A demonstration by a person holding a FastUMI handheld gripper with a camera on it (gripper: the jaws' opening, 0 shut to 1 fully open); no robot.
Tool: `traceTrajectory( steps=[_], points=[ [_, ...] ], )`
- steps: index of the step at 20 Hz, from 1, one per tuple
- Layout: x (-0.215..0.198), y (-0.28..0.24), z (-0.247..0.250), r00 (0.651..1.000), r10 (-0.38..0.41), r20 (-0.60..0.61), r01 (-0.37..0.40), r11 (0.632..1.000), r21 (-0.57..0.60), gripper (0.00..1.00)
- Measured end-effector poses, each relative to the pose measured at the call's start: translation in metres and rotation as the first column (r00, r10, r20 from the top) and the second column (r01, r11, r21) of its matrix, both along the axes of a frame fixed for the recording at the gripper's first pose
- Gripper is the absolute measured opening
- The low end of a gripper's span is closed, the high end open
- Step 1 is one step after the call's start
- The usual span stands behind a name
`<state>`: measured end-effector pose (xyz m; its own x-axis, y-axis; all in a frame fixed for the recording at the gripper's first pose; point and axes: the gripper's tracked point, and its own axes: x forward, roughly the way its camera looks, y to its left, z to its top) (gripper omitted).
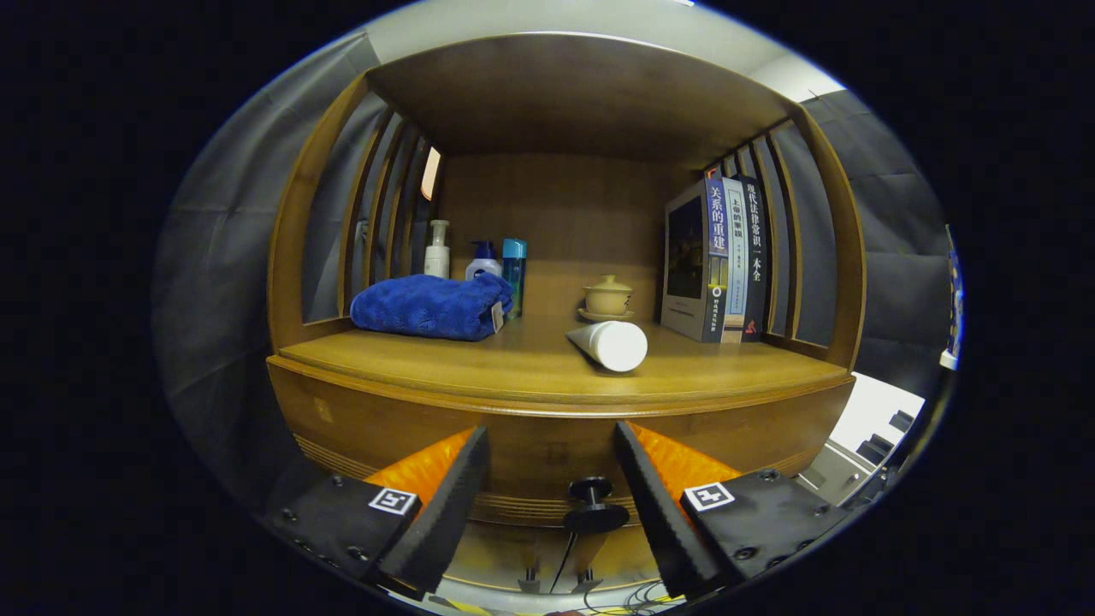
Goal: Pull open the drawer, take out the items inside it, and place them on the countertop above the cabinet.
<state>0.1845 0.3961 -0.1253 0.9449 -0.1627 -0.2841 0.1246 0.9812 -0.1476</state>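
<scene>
The drawer (547, 445) sits shut in the front of the cabinet, right under the countertop (513, 368); its dark knob (592, 500) is between my fingers, just ahead of them, not touched; my gripper (552, 453) is spread wide apart, holding nothing; up on the countertop there's a white tube (609, 345) lying on its side, a folded blue towel (430, 305) with bottles (479, 261) behind it, a little lidded cup (608, 298), and books (719, 261) standing at the right.
</scene>
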Motion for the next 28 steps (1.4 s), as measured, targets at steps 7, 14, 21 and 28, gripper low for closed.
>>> traceTrajectory(
  steps=[7,14,21,28],
  points=[
    [-0.010,-0.001,0.017,1.000,-0.009,-0.005,0.009,0.999,0.051,0.99],
    [-0.053,0.001,0.105,0.996,0.040,0.074,-0.045,0.997,0.066,0.99],
    [-0.094,-0.004,0.164,0.987,0.114,0.117,-0.117,0.993,0.015,0.99],
    [-0.117,-0.009,0.213,0.975,0.136,0.178,-0.157,0.982,0.106,0.99]
  ],
)
